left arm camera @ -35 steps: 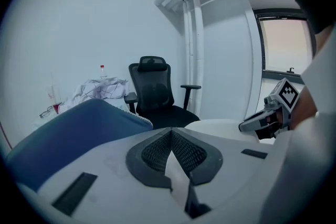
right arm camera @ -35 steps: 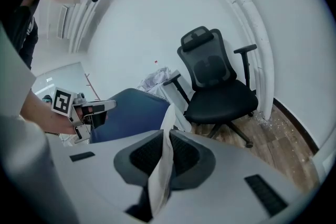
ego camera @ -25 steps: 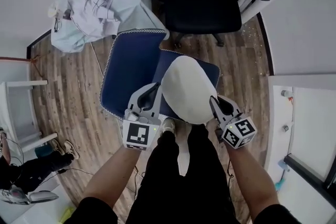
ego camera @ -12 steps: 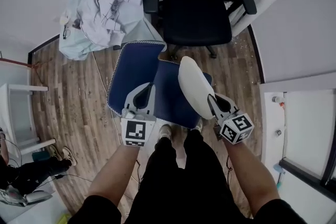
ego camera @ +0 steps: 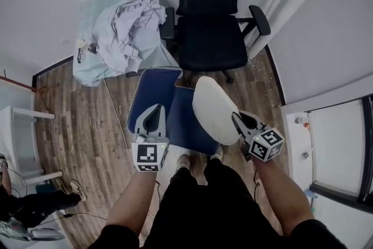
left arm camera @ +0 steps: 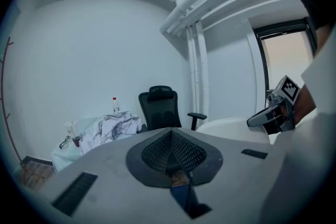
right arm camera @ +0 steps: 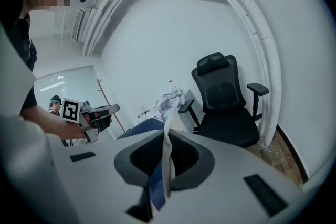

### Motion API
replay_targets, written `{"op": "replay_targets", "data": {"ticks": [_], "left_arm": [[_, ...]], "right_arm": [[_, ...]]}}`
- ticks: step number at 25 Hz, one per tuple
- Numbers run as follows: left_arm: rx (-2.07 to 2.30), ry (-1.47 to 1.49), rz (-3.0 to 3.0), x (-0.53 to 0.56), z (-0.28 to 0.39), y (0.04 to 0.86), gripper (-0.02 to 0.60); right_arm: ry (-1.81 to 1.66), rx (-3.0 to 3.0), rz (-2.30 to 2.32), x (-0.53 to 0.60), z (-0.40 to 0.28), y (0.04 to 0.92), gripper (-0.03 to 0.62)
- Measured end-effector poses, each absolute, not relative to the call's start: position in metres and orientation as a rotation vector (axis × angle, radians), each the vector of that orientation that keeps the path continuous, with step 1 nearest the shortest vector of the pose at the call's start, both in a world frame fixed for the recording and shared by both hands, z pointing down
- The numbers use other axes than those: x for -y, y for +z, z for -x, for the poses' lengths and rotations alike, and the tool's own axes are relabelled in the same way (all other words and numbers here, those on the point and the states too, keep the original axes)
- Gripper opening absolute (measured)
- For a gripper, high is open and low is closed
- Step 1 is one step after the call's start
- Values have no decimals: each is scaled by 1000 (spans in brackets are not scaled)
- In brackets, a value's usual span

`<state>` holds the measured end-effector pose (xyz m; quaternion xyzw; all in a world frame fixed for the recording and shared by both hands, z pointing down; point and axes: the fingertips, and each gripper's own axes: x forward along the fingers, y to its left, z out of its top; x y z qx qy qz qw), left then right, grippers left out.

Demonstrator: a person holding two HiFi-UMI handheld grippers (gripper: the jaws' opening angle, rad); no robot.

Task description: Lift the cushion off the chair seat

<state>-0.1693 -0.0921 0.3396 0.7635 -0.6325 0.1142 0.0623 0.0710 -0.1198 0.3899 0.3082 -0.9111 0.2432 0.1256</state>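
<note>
Now | right hand-held gripper (ego camera: pixel 236 118) clamped on cushion (ego camera: pixel 213 109) edge | long axis runs ahead from it, over chair seat (ego camera: pixel 182 125) | left hand-held gripper (ego camera: pixel 152 109) closed, empty, apart.

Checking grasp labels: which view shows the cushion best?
Head view: the whole white cushion shows above the blue chair. Right gripper view shows only its edge, pinched in the right tool; left gripper view, a pale part.

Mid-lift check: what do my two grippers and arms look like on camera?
The left gripper and right gripper match: light grey shells, dark mesh-textured fingers, and a white cube with black square markers at the rear. Arms are bare below black short sleeves. No cables show.
</note>
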Motion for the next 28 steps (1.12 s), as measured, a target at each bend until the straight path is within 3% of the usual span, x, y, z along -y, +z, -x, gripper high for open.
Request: {"op": "replay_targets", "data": {"ticks": [28], "left_arm": [[2023,140,-2322,89,214,215,5]], "right_arm": [[491,2922,-699,136,-56,231,34]]}}
